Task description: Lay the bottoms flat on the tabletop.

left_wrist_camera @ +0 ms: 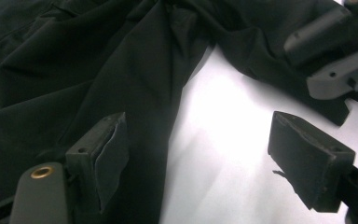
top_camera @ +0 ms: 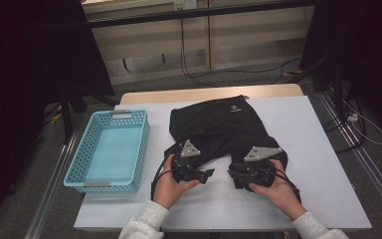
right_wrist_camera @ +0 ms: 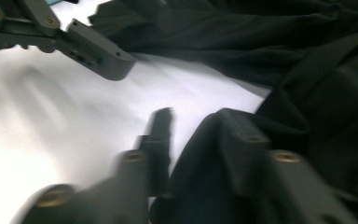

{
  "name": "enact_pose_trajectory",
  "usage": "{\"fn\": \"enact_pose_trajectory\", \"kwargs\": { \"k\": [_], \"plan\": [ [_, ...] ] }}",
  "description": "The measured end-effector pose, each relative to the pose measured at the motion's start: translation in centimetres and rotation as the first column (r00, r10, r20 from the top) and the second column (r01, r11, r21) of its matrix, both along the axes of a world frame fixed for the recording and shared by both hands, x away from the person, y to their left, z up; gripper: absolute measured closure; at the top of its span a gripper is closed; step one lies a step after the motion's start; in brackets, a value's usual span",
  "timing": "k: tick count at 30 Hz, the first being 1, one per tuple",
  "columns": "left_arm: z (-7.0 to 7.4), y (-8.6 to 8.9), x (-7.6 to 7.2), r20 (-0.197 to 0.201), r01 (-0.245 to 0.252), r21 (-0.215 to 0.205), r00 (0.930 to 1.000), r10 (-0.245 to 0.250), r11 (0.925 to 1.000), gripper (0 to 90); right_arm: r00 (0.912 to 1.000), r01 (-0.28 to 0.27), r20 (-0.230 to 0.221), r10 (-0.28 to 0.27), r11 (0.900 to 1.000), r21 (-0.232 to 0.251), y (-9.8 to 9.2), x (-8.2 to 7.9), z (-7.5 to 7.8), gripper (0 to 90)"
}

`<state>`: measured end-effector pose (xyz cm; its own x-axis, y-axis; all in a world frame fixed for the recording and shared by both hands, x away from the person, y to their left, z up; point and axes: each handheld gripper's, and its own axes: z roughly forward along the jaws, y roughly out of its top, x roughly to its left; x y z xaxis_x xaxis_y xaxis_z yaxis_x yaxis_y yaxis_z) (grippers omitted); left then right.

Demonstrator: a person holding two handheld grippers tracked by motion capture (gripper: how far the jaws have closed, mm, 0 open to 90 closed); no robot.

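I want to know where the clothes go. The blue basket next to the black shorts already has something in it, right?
Not quite. The blue basket does sit beside the black shorts on the white table, but it is empty: the high view shows its bare bottom. The shorts lie on the table, by the two hand-held grippers.

Garment (top_camera: 224,127): black, plain, small white logo near far edge.
Basket (top_camera: 90,164): light turquoise, perforated walls in regular hole pattern, grey handle strips at both ends.
Table cover (top_camera: 318,149): white, plain; tan wood table edge (top_camera: 189,94) beyond it.
Left gripper (top_camera: 205,175) and right gripper (top_camera: 232,175): black bodies, grey three-cornered top plates, dark jaw pads, brass-coloured rivets.
Sleeves (top_camera: 142,224): light grey, speckled.
Floor (top_camera: 238,77): grey, black cables.
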<state>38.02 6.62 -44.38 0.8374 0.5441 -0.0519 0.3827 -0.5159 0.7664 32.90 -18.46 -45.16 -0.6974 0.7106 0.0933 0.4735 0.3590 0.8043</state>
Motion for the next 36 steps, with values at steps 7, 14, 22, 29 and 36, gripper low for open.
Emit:
{"fn": "enact_pose_trajectory", "kwargs": {
  "k": [7,14,22,29,36],
  "plan": [
    [0.1,-0.6,-0.2,-0.007,0.017,-0.008,0.9998,-0.017,0.9998,21.4,0.9949,0.085,0.054,-0.085,0.996,-0.007,-2.5,-1.3,0.8,47.5],
    [0.1,-1.8,-0.5,-0.007,0.051,-0.013,0.9987,-0.051,0.9986,22.0,0.9868,0.151,0.065,-0.148,0.988,-0.041,-5.2,-2.5,0.6,39.8],
    [-1.2,-4.5,-1.5,-0.018,0.112,-0.004,0.9936,-0.112,0.9937,25.1,0.9788,0.198,0.072,-0.192,0.977,-0.082,-6.8,-3.8,0.1,33.5],
    [-1.5,-5.9,-2.5,0.009,0.153,-0.015,0.9882,-0.153,0.9881,31.6,0.9746,0.219,0.073,-0.212,0.968,-0.119,-7.7,-4.3,-0.5,32.9],
    [-1.8,-6.9,-3.2,0.022,0.198,-0.030,0.9801,-0.197,0.9797,39.4,0.9633,0.263,0.082,-0.255,0.959,-0.103,-8.3,-4.4,-0.2,28.2]
  ]
}}
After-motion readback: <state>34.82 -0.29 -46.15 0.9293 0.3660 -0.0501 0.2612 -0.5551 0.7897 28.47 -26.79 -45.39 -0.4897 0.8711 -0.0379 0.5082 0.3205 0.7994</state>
